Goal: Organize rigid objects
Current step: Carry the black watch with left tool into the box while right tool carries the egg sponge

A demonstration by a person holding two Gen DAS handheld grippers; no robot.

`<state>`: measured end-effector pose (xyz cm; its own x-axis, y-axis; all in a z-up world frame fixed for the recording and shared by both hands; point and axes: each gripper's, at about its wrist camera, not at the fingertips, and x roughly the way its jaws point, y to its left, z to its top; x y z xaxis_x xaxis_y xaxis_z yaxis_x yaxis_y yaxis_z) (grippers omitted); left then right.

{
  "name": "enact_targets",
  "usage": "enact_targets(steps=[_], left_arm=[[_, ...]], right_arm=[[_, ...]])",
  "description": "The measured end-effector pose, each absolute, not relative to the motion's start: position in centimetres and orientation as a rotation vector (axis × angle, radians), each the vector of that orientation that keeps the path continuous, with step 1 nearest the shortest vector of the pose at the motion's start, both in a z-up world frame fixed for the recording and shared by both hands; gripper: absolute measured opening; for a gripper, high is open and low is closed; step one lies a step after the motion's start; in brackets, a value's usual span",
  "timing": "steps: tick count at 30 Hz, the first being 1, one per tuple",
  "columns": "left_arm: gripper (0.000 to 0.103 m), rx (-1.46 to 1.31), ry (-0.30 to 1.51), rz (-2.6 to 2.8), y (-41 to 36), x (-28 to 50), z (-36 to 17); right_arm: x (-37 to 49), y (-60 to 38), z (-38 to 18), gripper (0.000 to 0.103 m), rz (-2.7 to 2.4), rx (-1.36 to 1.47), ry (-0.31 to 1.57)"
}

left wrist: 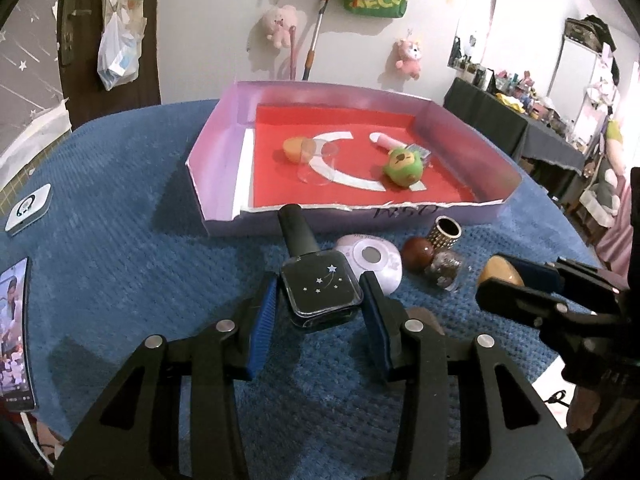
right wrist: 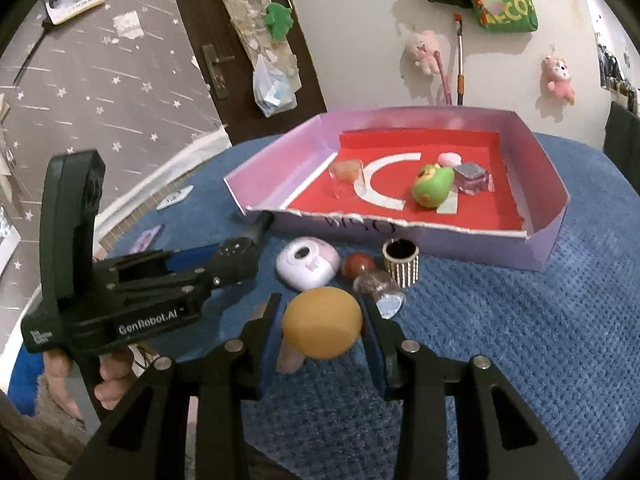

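Observation:
My left gripper (left wrist: 319,292) is shut on a black nail polish bottle (left wrist: 318,286) with silver stars, its cap pointing at the tray. My right gripper (right wrist: 323,326) is shut on an orange egg-shaped sponge (right wrist: 322,328); it shows at the right of the left wrist view (left wrist: 502,274). A lilac tray (left wrist: 224,220) with a red floor holds a green toy (left wrist: 402,166), a clear cup with an orange piece (left wrist: 308,152) and a pink tube (left wrist: 384,142). The tray (right wrist: 540,252) also shows in the right wrist view.
On the blue mat before the tray lie a lilac round case (left wrist: 372,258), a brown ball (left wrist: 417,253), a glitter jar (left wrist: 446,270) and a studded gold cylinder (left wrist: 444,234). A phone (left wrist: 14,336) and a white device (left wrist: 30,210) lie at the left.

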<state>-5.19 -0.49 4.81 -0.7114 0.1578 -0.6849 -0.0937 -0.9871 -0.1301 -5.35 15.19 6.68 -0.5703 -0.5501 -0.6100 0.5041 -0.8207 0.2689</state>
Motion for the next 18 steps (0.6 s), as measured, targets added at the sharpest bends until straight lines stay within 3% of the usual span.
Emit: enact_targets(steps=[18], left_arm=[[0.037,-1.075,-0.137,2.788,-0.5,-4.8,5.9]], right_arm=[[-6.2,15.4,7.8,0.04,-2.364,0.913,-0.095]])
